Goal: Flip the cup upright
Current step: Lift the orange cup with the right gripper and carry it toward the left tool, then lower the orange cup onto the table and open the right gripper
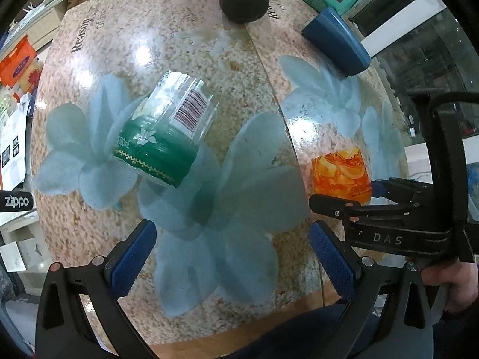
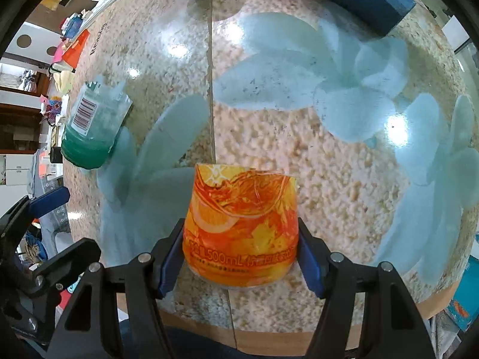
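While clamped, orange cup (image 2: 241,227) sits between right fingers (image 2: 310,264).

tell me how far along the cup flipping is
Done: nothing looks upright yet. In hand: the right gripper has its jaws closed on the orange cup, which sits wide end down on the table. Left: turning that cup over, then the green cup, also wide end down, in front of the open, empty left gripper.
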The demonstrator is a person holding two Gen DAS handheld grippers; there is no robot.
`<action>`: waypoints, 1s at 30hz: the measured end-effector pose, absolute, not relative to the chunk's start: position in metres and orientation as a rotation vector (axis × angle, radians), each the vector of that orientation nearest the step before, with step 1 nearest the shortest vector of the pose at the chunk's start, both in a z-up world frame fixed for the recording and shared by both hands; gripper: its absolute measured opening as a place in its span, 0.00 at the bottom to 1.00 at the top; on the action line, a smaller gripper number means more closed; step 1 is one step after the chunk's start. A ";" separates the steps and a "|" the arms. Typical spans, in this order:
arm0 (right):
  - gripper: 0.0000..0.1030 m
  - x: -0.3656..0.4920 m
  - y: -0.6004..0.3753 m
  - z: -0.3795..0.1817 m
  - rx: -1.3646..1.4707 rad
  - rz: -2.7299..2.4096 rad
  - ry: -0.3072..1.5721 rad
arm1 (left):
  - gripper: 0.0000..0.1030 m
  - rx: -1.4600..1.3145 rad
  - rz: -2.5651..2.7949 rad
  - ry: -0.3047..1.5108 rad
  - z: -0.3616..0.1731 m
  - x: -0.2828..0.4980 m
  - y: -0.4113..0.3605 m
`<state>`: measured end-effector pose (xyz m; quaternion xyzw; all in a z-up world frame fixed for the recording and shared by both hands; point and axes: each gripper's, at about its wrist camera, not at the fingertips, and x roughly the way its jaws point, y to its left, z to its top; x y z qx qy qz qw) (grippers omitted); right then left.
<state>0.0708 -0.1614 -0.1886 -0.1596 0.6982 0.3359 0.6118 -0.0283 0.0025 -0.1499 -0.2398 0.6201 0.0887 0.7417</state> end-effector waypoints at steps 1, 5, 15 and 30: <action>0.64 0.071 -0.161 -0.190 -0.368 0.777 1.606 | 1.00 -0.528 0.196 1.358 -0.150 -0.028 0.003; 0.64 0.069 -0.157 -0.191 -0.370 0.782 1.597 | 1.00 -0.530 0.202 1.359 -0.150 -0.029 0.006; 0.89 0.050 -0.164 -0.207 -0.353 0.792 1.598 | 1.00 -0.564 0.203 1.348 -0.145 -0.036 0.015; 0.97 0.065 -0.199 -0.166 -0.262 0.781 1.547 | 1.00 -0.594 0.122 1.324 -0.108 -0.035 0.005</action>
